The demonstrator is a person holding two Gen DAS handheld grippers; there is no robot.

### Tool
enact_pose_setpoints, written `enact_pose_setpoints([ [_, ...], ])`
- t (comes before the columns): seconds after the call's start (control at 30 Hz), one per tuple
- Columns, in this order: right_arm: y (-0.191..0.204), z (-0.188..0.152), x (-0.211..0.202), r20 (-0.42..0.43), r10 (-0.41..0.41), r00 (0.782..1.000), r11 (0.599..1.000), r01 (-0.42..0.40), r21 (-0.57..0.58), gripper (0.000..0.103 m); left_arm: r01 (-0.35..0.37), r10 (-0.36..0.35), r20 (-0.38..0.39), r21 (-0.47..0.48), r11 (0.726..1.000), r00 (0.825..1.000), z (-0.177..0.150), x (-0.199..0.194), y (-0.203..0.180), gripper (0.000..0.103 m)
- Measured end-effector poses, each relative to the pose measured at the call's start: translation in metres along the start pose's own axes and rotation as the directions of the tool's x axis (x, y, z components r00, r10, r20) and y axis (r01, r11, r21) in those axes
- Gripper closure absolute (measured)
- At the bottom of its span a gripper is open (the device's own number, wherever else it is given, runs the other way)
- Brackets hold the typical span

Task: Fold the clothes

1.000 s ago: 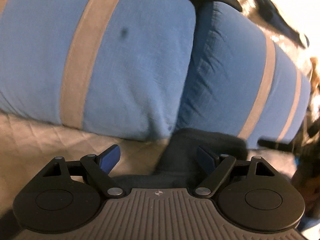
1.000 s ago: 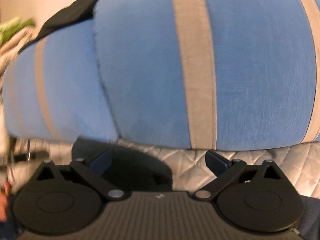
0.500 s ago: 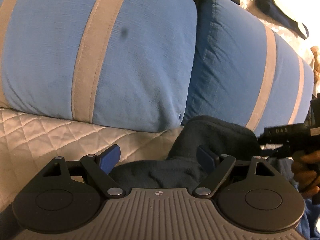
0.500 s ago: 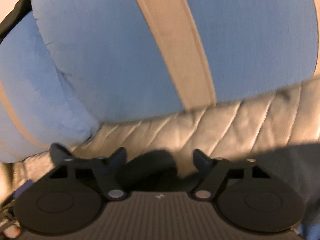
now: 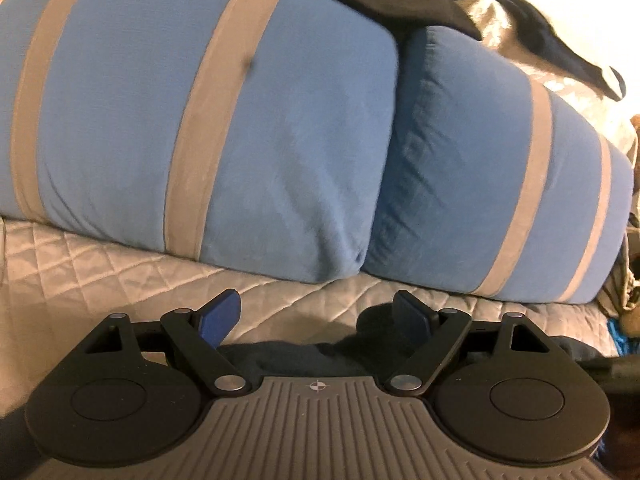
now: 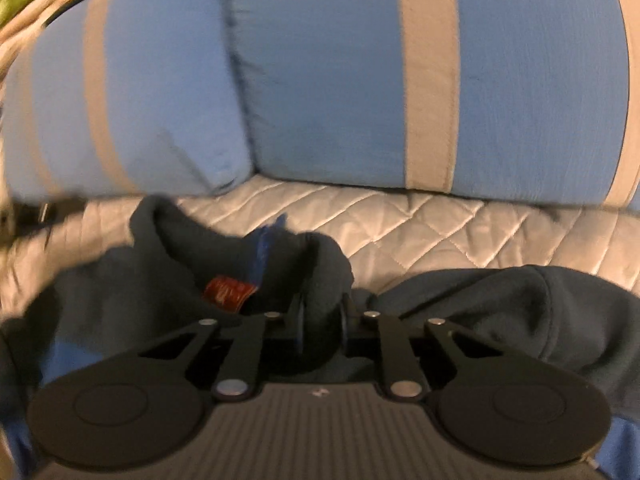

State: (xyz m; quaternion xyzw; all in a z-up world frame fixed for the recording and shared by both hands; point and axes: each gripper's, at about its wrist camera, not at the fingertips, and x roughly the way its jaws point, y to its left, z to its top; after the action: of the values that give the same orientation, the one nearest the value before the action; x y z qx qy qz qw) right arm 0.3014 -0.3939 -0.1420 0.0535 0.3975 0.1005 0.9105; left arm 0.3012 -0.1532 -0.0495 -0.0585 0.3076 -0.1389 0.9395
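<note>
Dark navy garment on the quilted bed, one gripper clamped on it, the other spread.

Left wrist view: the left gripper (image 5: 318,316) has its jaws wide apart over the quilted cover (image 5: 120,276), a dark strip of the navy garment (image 5: 296,354) lying just below them, striped blue pillows (image 5: 248,128) behind. Right wrist view: the right gripper (image 6: 320,322) has its jaws pinched on the garment's collar fold (image 6: 320,264), near a red label (image 6: 228,292), the rest spread across the cover (image 6: 400,224).

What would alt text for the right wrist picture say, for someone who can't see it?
The right tool is shut on a fold of a dark navy garment lying crumpled on a pale quilted cover. A red label shows inside the garment's collar, and blue pillows with grey stripes sit behind.
</note>
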Motion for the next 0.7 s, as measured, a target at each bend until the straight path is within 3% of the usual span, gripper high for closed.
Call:
enact_pose_setpoints([
  [0.13, 0.009, -0.02, -0.015, 0.021, 0.03, 0.999, 0.997, -0.028, -0.071, 0.087, 0.064, -0.062, -0.038, 0.056, 0.996, 0.997, 0.002, -0.002, -0.022, 0.019],
  [0.27, 0.013, -0.033, -0.019, 0.016, 0.023, 1.0, 0.993, -0.021, -0.113, 0.088, 0.076, -0.063, -0.107, 0.126, 0.989, 0.992, 0.0, 0.012, -0.049, 0.019],
  [0.33, 0.014, -0.038, -0.019, 0.009, 0.021, 1.0, 0.992, -0.02, -0.122, 0.088, 0.087, -0.056, -0.181, 0.165, 0.982, 0.982, -0.005, 0.027, -0.06, 0.019],
  [0.43, 0.016, -0.046, -0.019, -0.003, 0.017, 1.0, 0.991, -0.017, -0.135, 0.088, 0.029, 0.043, -0.229, 0.302, 0.953, 0.973, -0.017, 0.044, -0.07, 0.019],
  [0.57, 0.005, -0.052, -0.024, -0.02, 0.027, 0.999, 0.989, -0.03, -0.146, 0.089, -0.128, 0.228, -0.186, 0.437, 0.891, 0.956, -0.038, 0.045, -0.062, 0.019],
  [0.63, -0.004, -0.055, -0.025, -0.026, 0.037, 0.999, 0.986, -0.041, -0.161, 0.088, -0.145, 0.245, -0.179, 0.44, 0.886, 0.953, -0.044, 0.038, -0.051, 0.017],
  [0.7, -0.011, -0.058, -0.025, -0.031, 0.068, 0.997, 0.984, -0.072, -0.163, 0.087, -0.128, 0.22, -0.179, 0.418, 0.899, 0.959, -0.048, 0.03, -0.04, 0.017],
])
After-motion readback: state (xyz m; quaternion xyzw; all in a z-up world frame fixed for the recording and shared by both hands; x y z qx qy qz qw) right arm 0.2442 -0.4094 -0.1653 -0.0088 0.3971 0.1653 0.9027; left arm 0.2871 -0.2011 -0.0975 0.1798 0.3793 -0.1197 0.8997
